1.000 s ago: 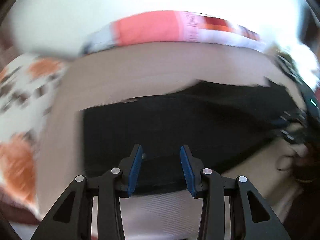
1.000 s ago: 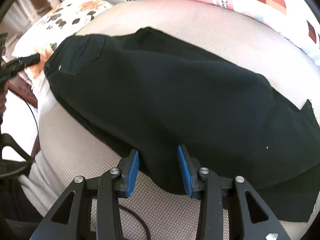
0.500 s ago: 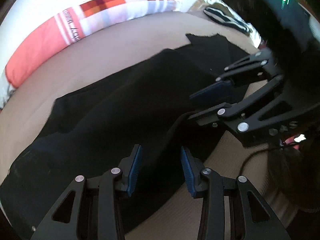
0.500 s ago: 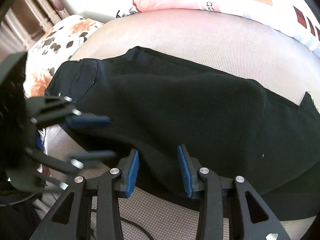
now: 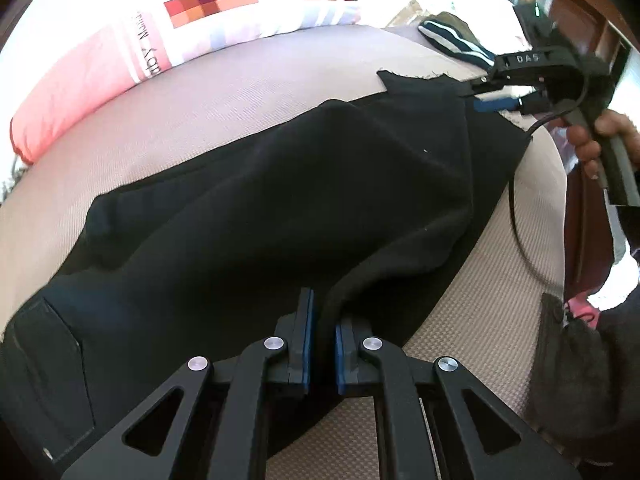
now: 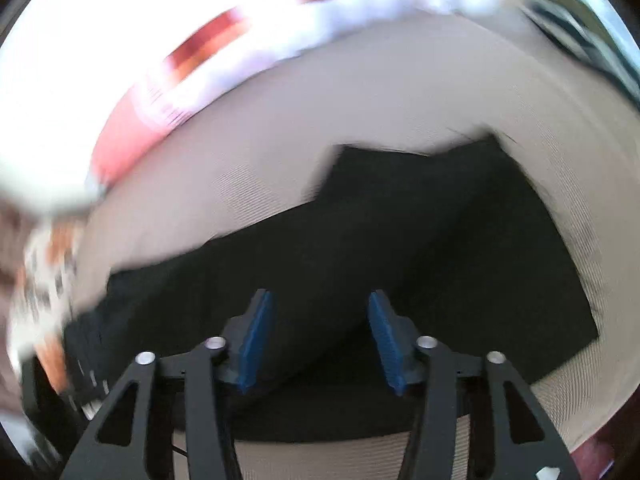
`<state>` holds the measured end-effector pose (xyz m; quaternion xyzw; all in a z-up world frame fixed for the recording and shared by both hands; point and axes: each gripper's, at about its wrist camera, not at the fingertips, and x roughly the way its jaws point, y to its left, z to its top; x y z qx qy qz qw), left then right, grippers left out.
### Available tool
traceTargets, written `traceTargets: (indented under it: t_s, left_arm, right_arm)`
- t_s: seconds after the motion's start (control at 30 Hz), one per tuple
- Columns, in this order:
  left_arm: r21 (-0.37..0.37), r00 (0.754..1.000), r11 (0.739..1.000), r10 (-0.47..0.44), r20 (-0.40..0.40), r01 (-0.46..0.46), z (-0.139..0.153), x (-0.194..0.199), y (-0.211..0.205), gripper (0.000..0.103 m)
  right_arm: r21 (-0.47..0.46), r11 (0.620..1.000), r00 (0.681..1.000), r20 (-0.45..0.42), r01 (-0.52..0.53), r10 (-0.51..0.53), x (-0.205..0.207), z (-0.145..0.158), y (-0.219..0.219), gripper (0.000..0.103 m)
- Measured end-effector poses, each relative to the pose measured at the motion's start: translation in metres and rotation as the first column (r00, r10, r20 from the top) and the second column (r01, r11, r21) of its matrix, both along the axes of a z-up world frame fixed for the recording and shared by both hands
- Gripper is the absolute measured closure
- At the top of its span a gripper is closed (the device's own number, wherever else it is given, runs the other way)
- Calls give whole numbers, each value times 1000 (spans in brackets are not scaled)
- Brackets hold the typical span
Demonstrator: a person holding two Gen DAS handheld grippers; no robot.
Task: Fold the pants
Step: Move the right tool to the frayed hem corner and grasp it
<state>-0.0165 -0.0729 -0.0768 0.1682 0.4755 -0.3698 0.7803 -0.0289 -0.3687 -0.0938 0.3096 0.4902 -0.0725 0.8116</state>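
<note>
Since a second ago my left gripper point(image 5: 320, 344) has swung in over the near edge of the black pants point(image 5: 280, 208) and pinched a ridge of cloth, while the right gripper point(image 6: 318, 340) has slid out toward the leg ends, its jaws opening with nothing pressed between them. By my reading the folding has barely begun: the pants lie lengthwise on the beige bed point(image 5: 248, 80), bunched and apparently doubled, and the crosswise folds are all left.

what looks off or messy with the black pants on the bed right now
The black pants lie askew and rumpled across the beige bedsheet, with a raised fold pinched in the left gripper. The far hem looks frayed. Nothing is spilled.
</note>
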Motion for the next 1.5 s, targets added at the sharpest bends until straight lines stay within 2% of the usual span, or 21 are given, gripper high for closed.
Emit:
traceTargets:
  t_s: [0.17, 0.23, 0.3, 0.33, 0.4, 0.53, 0.73, 0.83, 0.87, 0.9, 1.0, 1.2, 1.33, 1.5]
  left_arm:
    - [-21, 1000, 999, 29, -8, -29, 1, -2, 6, 94]
    - [-31, 999, 998, 45, -22, -46, 0, -2, 7, 94]
    - [-43, 998, 997, 62, -28, -63, 0, -2, 9, 94]
    - [-48, 997, 996, 69, -34, -70, 0, -1, 10, 94]
    - [-58, 996, 995, 83, -37, -85, 0, 0, 12, 94]
    - [-79, 994, 991, 107, -35, -109, 4, 1, 15, 94]
    - [-114, 984, 978, 169, -61, -175, 8, 8, 24, 94]
    - [-121, 974, 968, 211, -77, -219, 8, 13, 29, 94]
    - [-123, 972, 966, 219, -86, -229, 7, 14, 30, 94]
    - [-124, 969, 963, 230, -95, -240, 6, 15, 31, 94]
    - [-129, 963, 957, 244, -118, -258, 3, 16, 32, 94]
    - [-122, 956, 955, 253, -152, -272, -6, 21, 31, 94]
    - [-117, 953, 954, 256, -161, -276, -8, 20, 32, 94]
    - [-111, 948, 951, 267, -171, -288, -8, 21, 32, 94]
  right_arm:
    - [129, 983, 991, -10, 134, -134, -1, -28, -30, 48]
    - [146, 977, 987, 25, 153, -158, 2, -29, -33, 50]
    - [163, 977, 989, 26, 139, -145, 8, -27, -39, 83]
    - [164, 977, 989, 31, 137, -144, 11, -23, -40, 92]
    - [175, 977, 990, 44, 125, -135, 19, -13, -38, 94]
    - [162, 983, 993, 69, 84, -96, 48, 14, -29, 94]
    - [96, 995, 996, 85, -37, 29, 132, 36, 13, 94]
    - [136, 984, 990, 94, -114, 101, 173, 30, 34, 86]
    - [131, 981, 987, 97, -141, 129, 182, 29, 39, 77]
    - [115, 980, 984, 96, -160, 149, 188, 29, 43, 72]
    - [113, 978, 981, 104, -174, 163, 184, 29, 38, 71]
    - [104, 994, 999, 35, -42, 38, 143, 8, -23, 71]
    - [174, 984, 999, -16, 35, -33, 130, -20, -54, 71]
    - [246, 967, 998, -7, 60, -60, 144, -40, -63, 71]
